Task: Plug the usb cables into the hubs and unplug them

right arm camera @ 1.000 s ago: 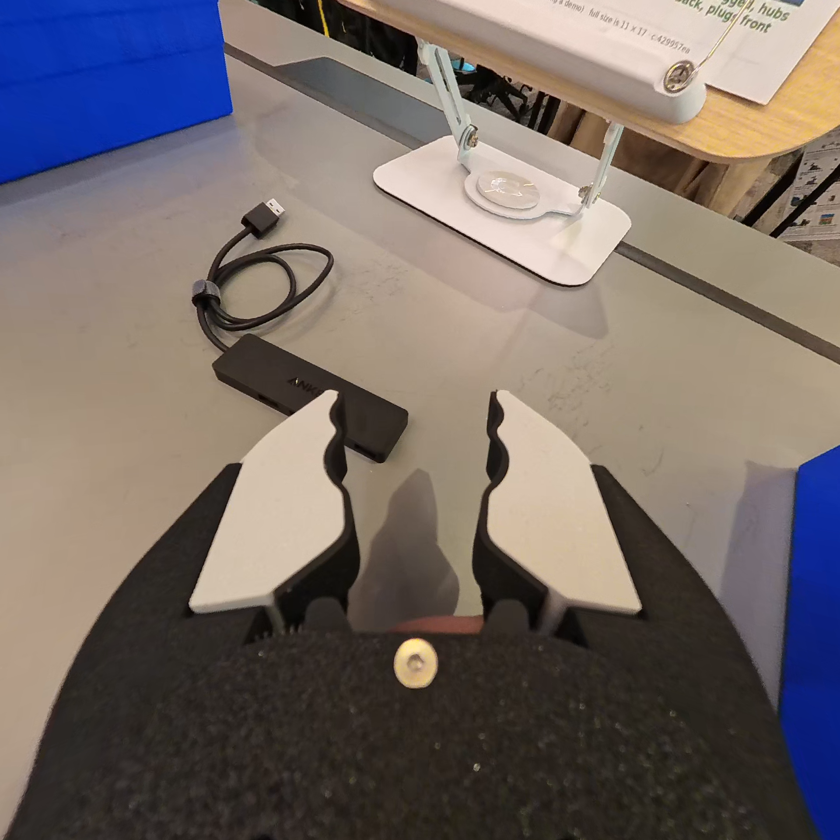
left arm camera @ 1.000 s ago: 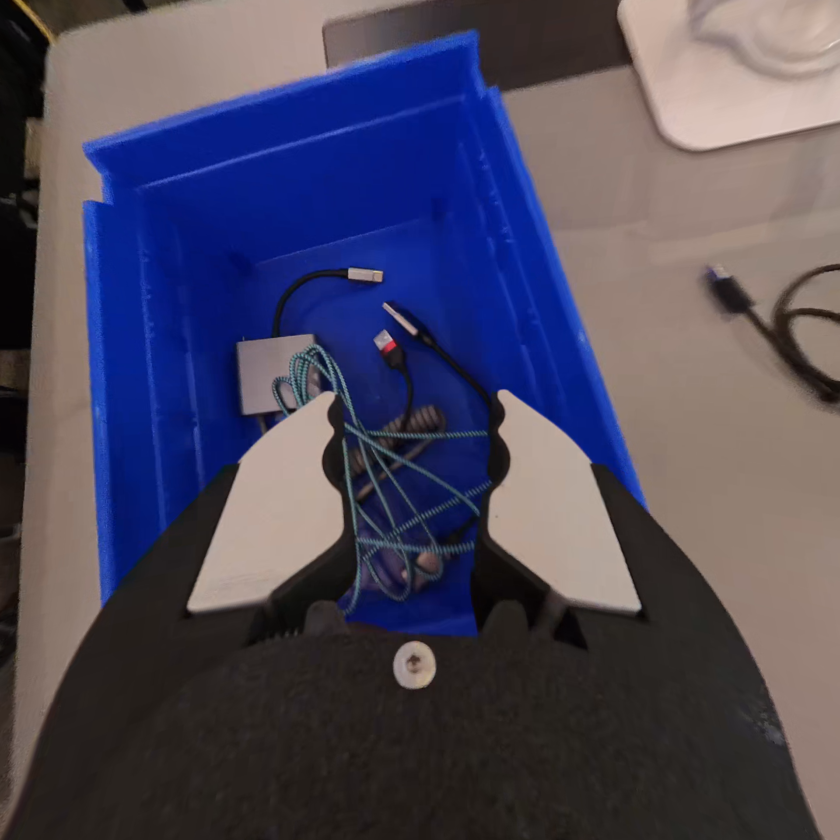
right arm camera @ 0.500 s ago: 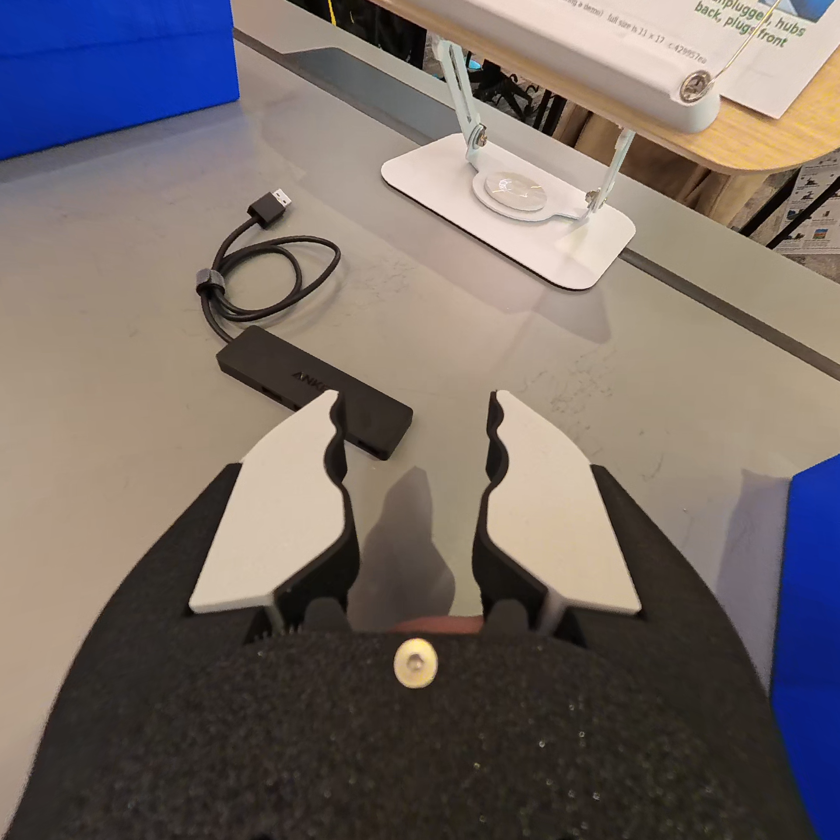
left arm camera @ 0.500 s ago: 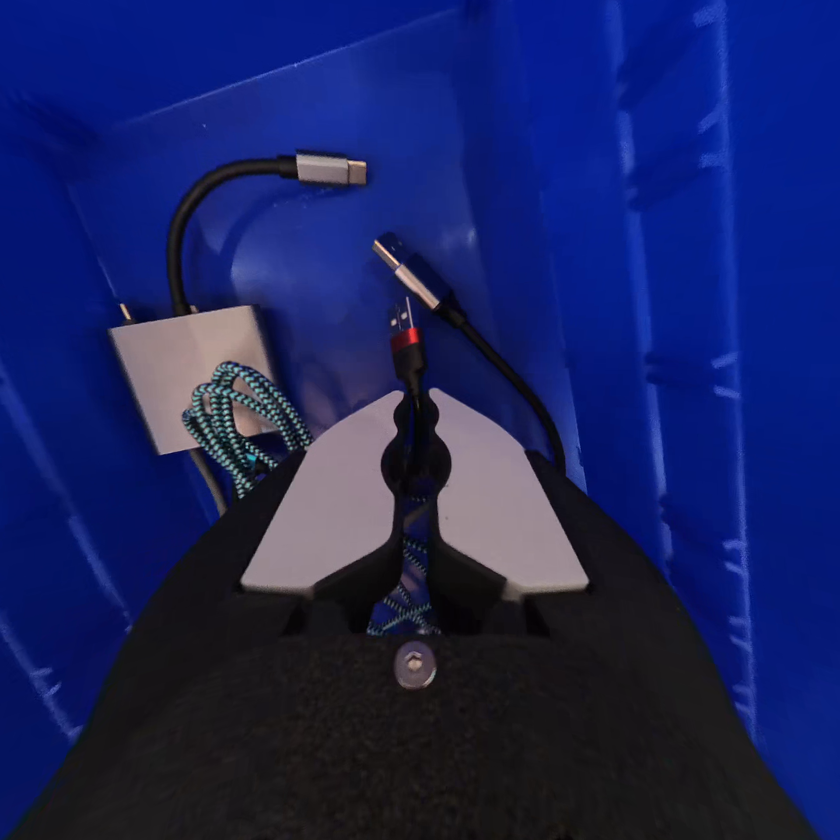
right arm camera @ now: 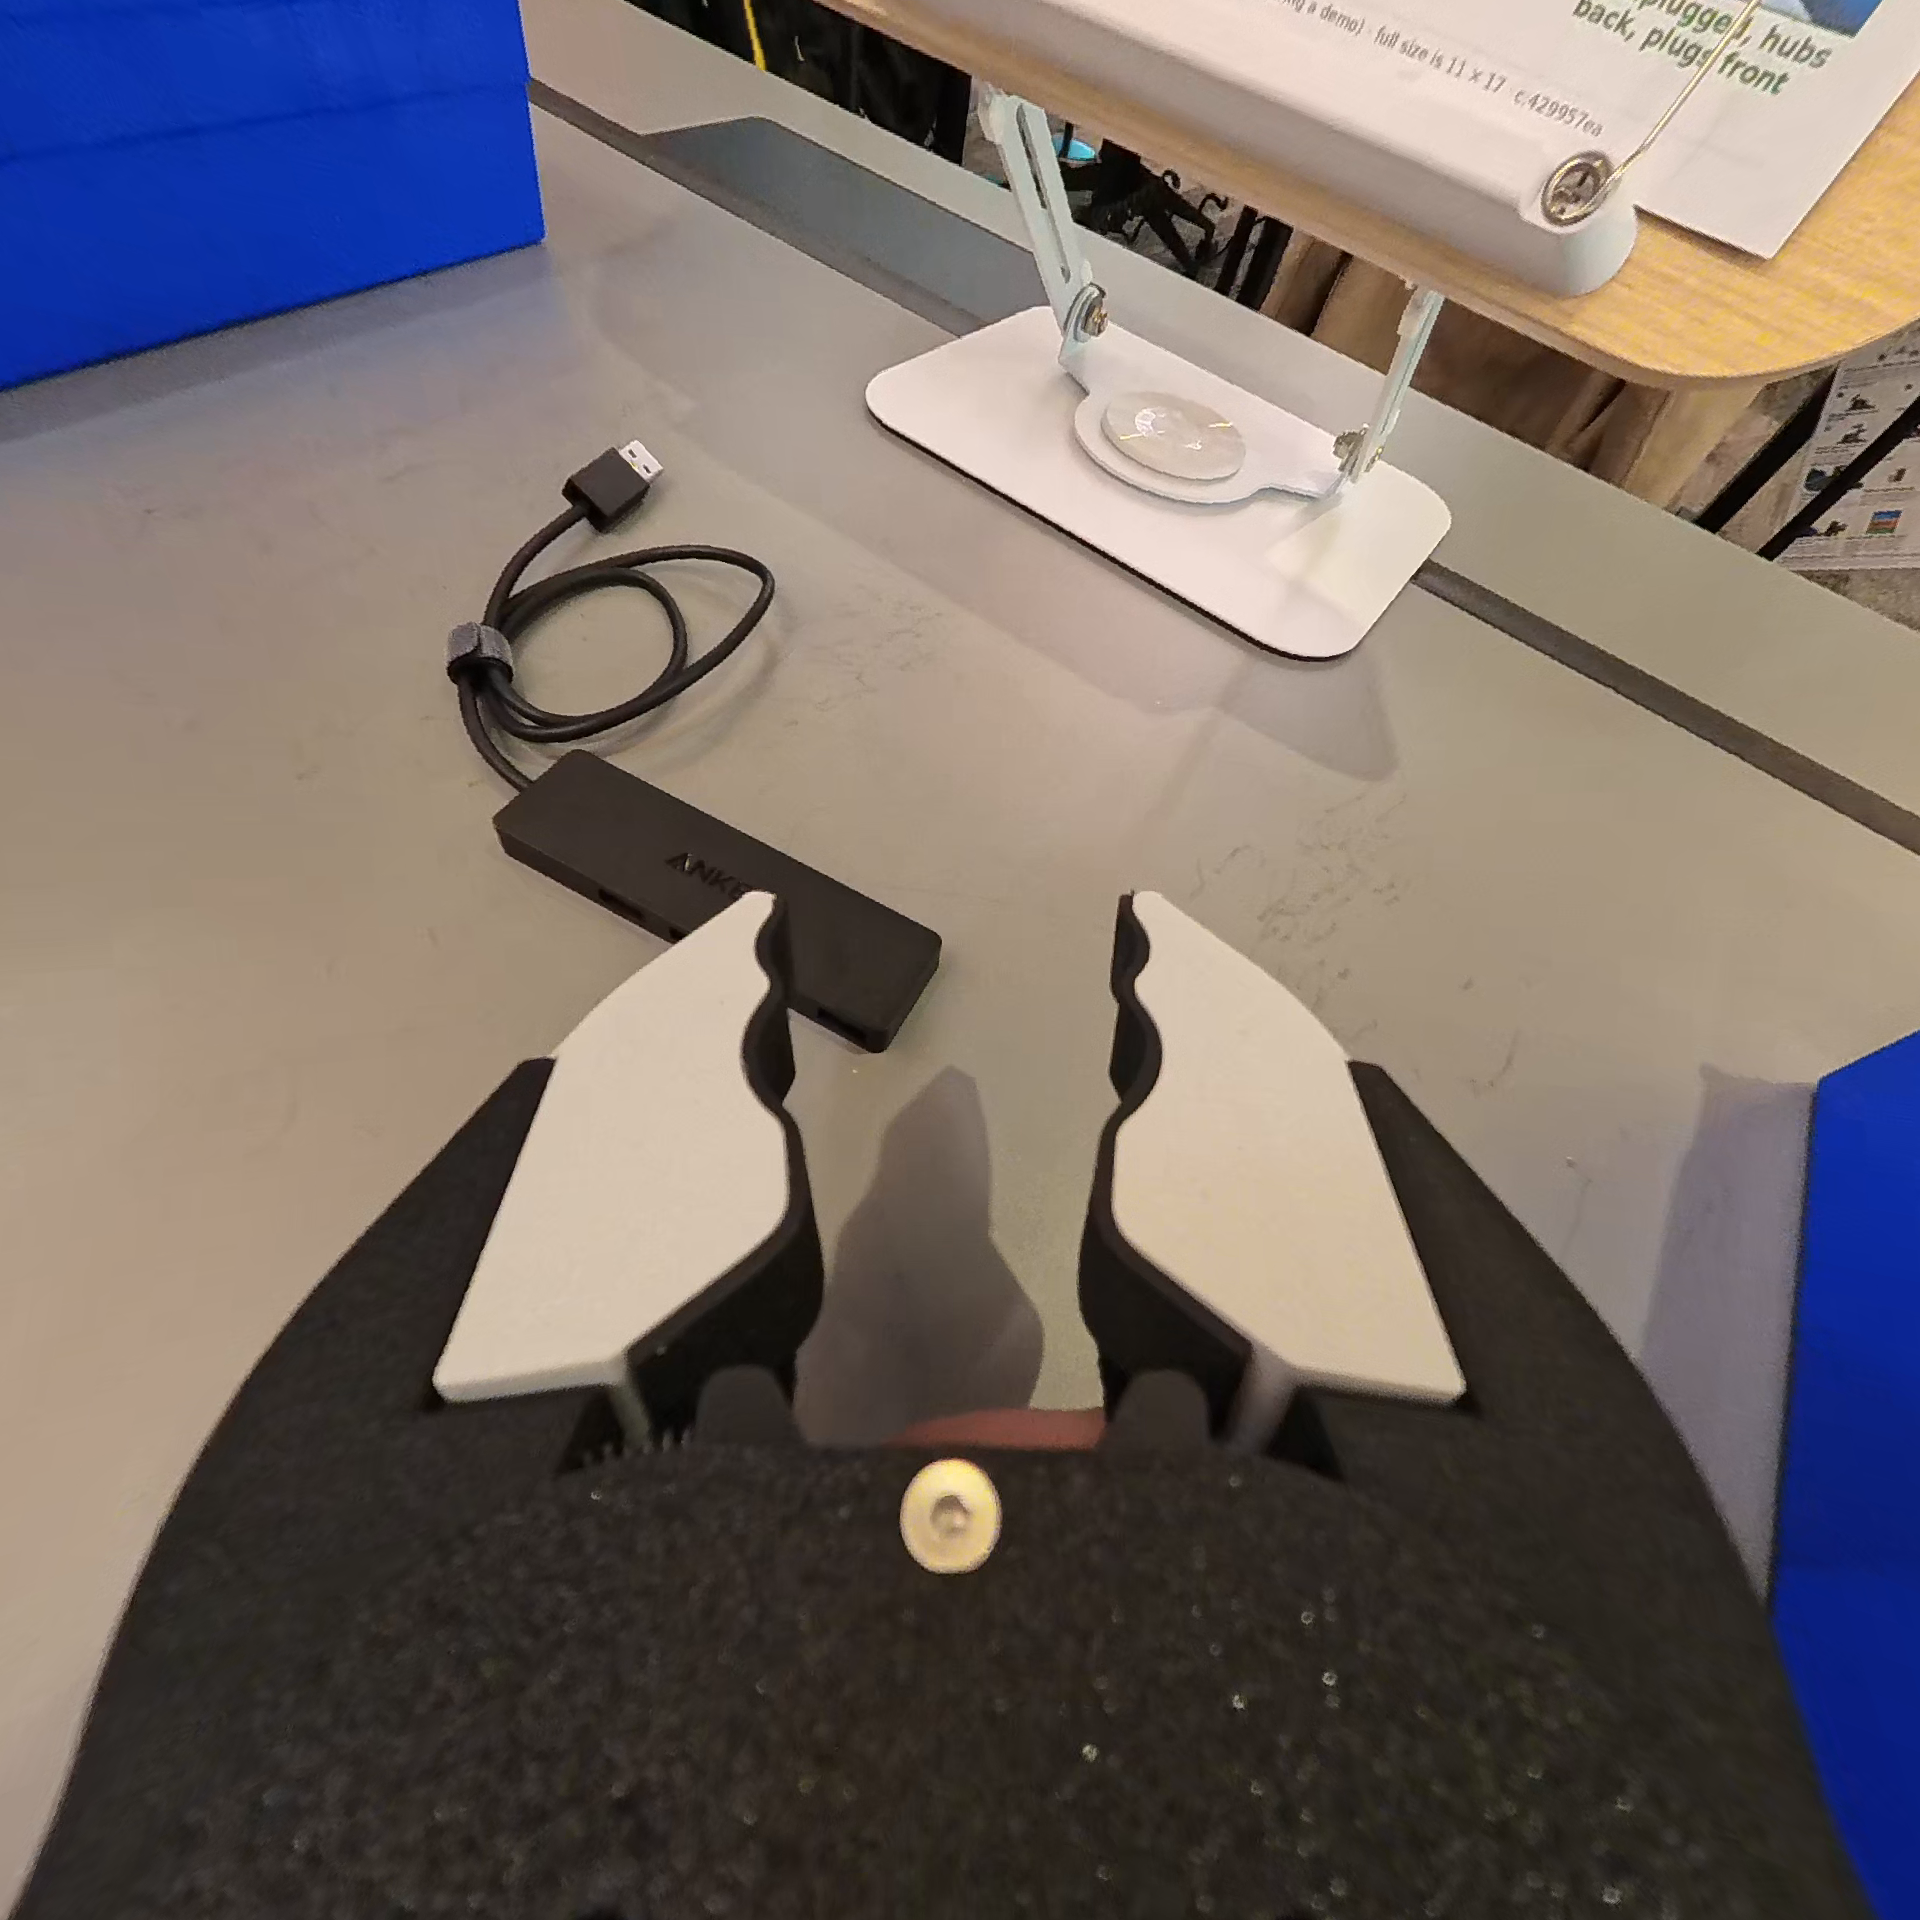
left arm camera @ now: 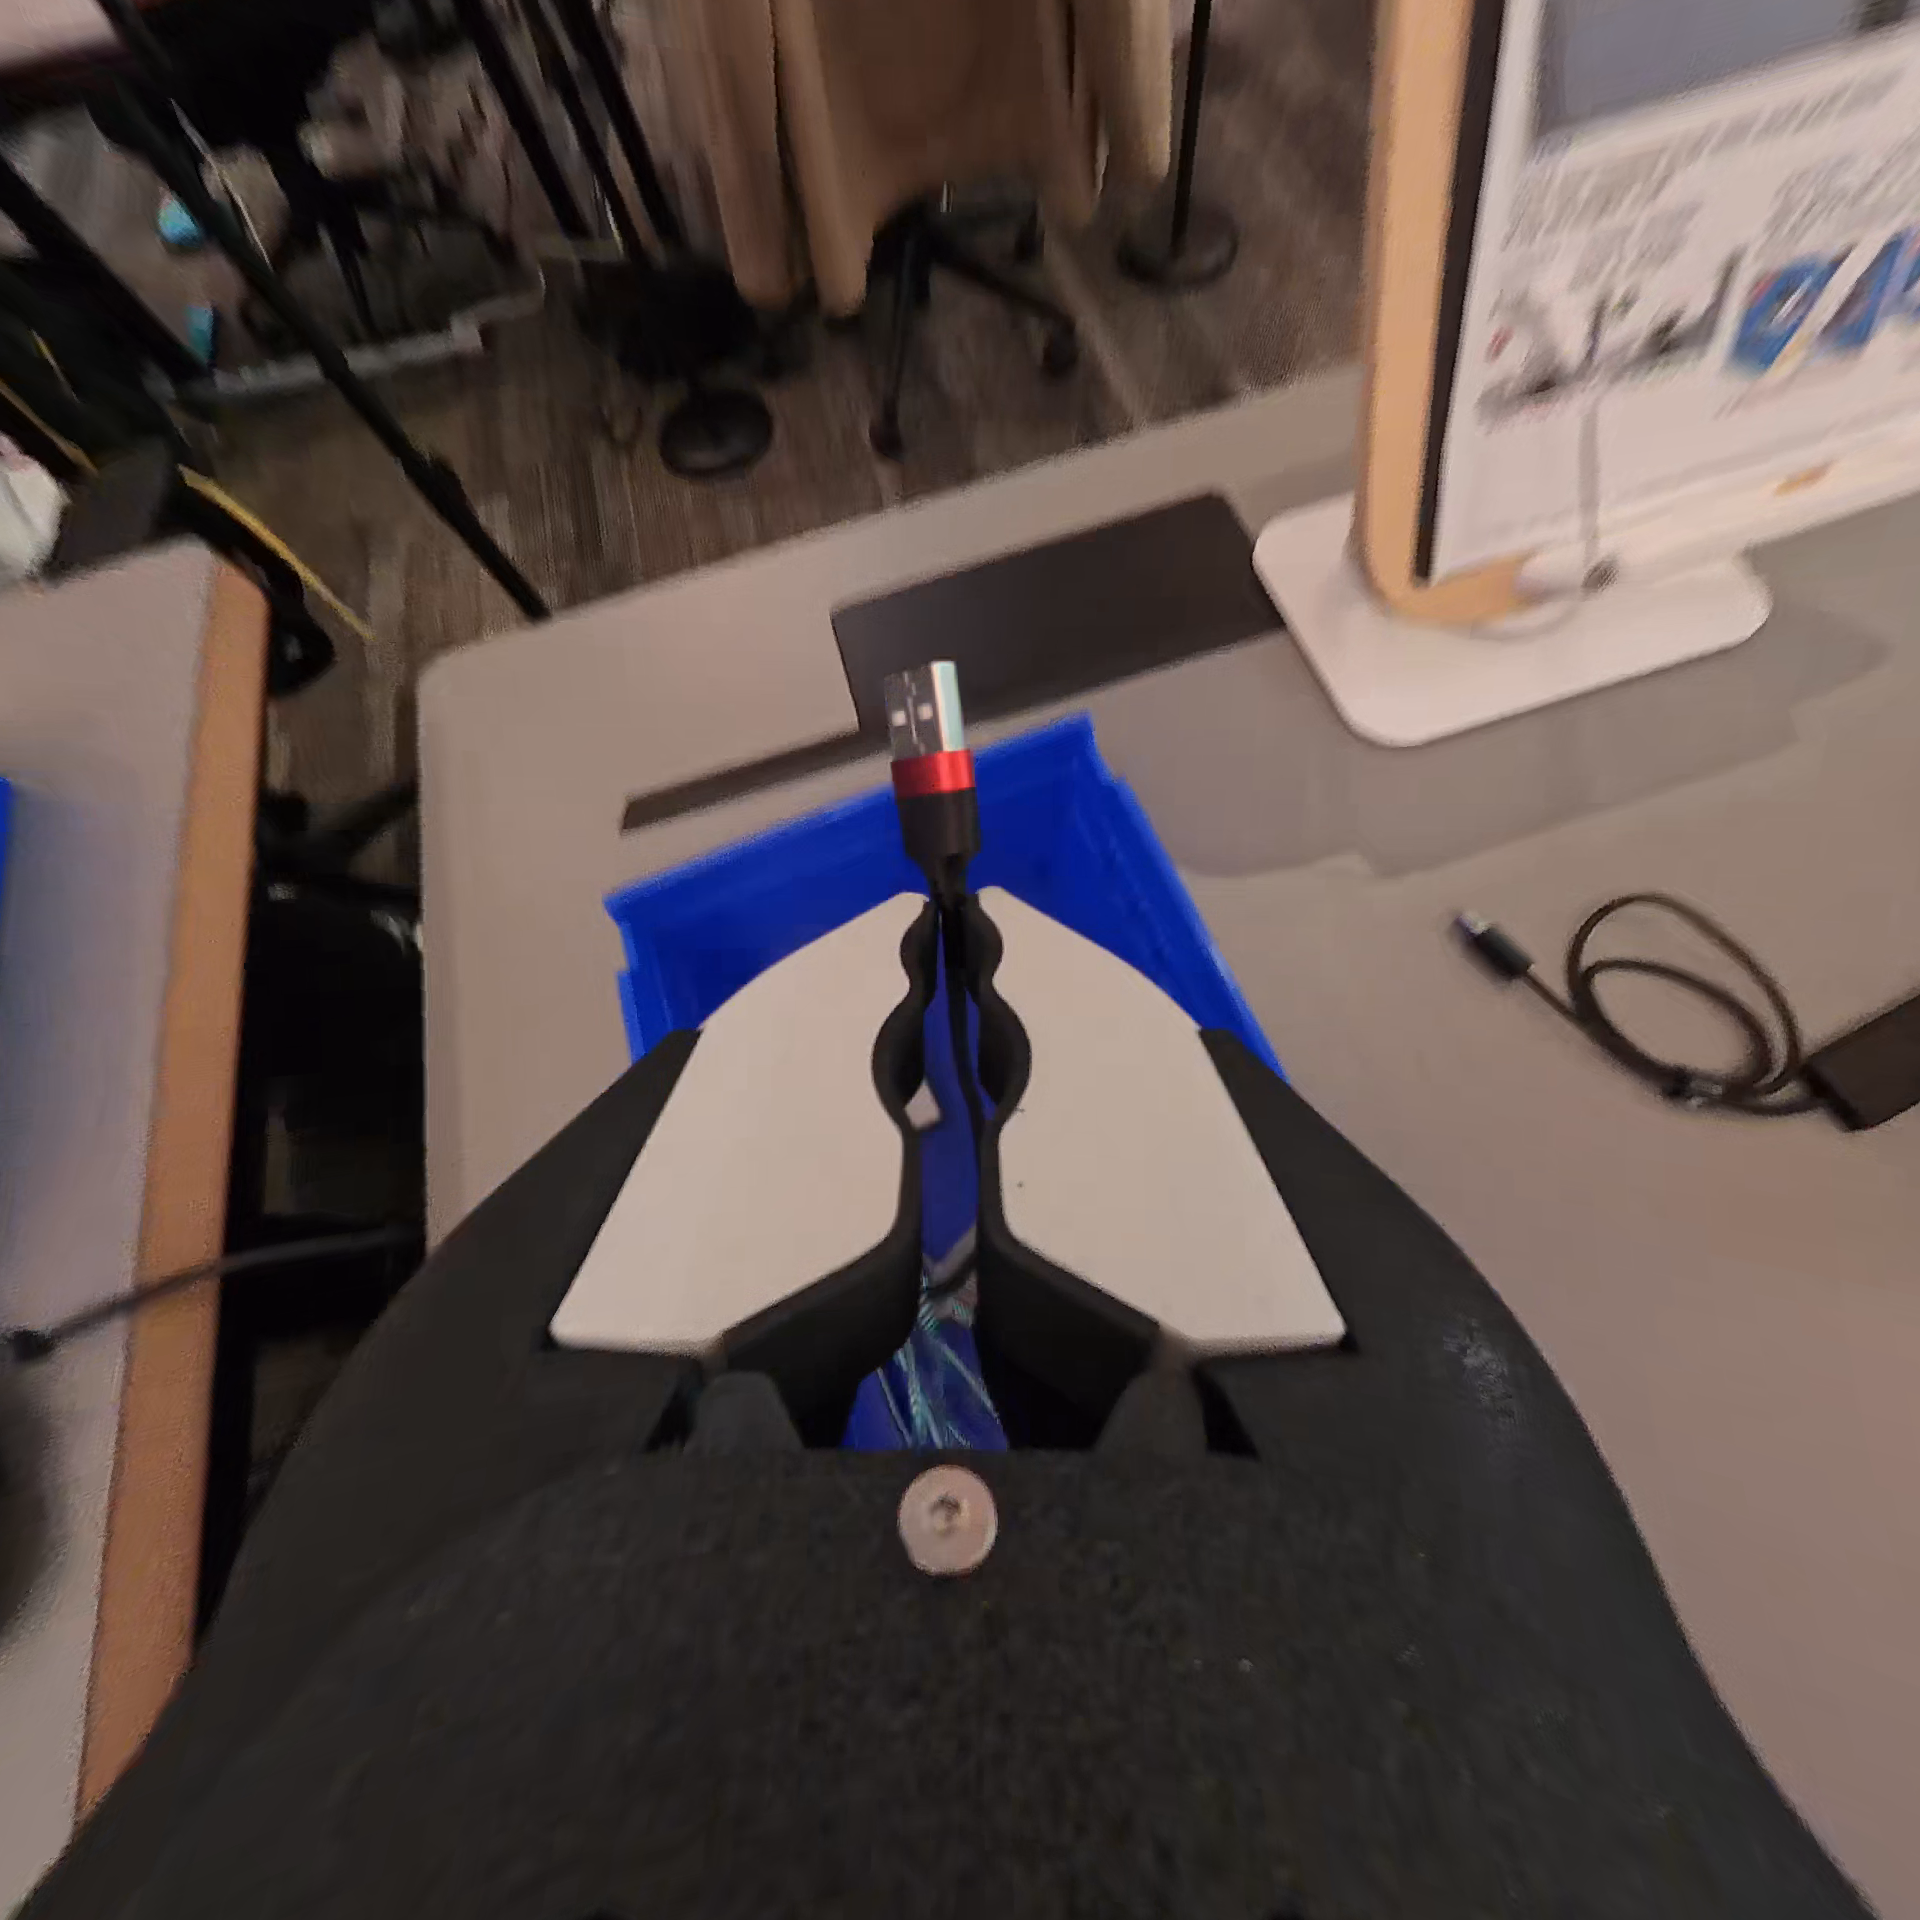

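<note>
Holding the red-collared cable point(left arm camera: 940, 821) pinched in our left gripper point(left arm camera: 951, 914) above the blue bin point(left arm camera: 1132, 873), right gripper point(right arm camera: 945, 914) spread empty by the black hub point(right arm camera: 717, 894); nothing plugged yet

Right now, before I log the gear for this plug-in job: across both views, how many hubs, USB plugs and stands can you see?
Hubs: 1, the black hub.
USB plugs: 2, the red-collared plug and the hub's black plug.
Stands: 1, the white stand.
Total: 4.
</note>
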Demonstrator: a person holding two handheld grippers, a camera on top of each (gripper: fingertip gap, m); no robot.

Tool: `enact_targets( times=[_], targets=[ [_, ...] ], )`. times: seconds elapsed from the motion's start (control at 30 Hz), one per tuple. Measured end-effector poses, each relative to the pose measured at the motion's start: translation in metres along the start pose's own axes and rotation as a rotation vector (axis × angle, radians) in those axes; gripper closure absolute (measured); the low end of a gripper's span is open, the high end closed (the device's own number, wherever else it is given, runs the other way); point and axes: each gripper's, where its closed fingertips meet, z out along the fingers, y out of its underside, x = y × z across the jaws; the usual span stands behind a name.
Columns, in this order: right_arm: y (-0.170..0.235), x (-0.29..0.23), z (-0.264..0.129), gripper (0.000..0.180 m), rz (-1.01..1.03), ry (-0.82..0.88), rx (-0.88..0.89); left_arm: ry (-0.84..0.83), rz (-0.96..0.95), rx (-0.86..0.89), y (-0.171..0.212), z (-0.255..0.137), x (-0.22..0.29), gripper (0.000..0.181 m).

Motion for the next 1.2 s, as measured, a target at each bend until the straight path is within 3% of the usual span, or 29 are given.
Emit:
enact_targets(
  times=[0.2,0.5,0.87,1.03,1.2],
  targets=[
    [0.000,0.001,0.000,0.121,0.010,-0.003,0.000,-0.029,0.044,0.183,-0.064,-0.047,-0.016,0.177],
    [0.001,0.001,0.000,0.121,0.007,-0.004,-0.003,0.021,-0.004,0.329,-0.108,-0.088,-0.018,0.177],
    [0.001,0.001,-0.001,0.121,0.010,-0.007,-0.002,0.327,0.098,0.421,-0.094,-0.129,0.072,0.177],
    [0.000,0.003,-0.001,0.121,0.013,0.000,0.000,0.436,0.145,0.421,-0.060,-0.139,0.134,0.177],
    [-0.001,0.010,-0.004,0.122,0.040,0.009,0.012,0.540,0.193,0.345,-0.004,-0.119,0.208,0.177]
  ],
)
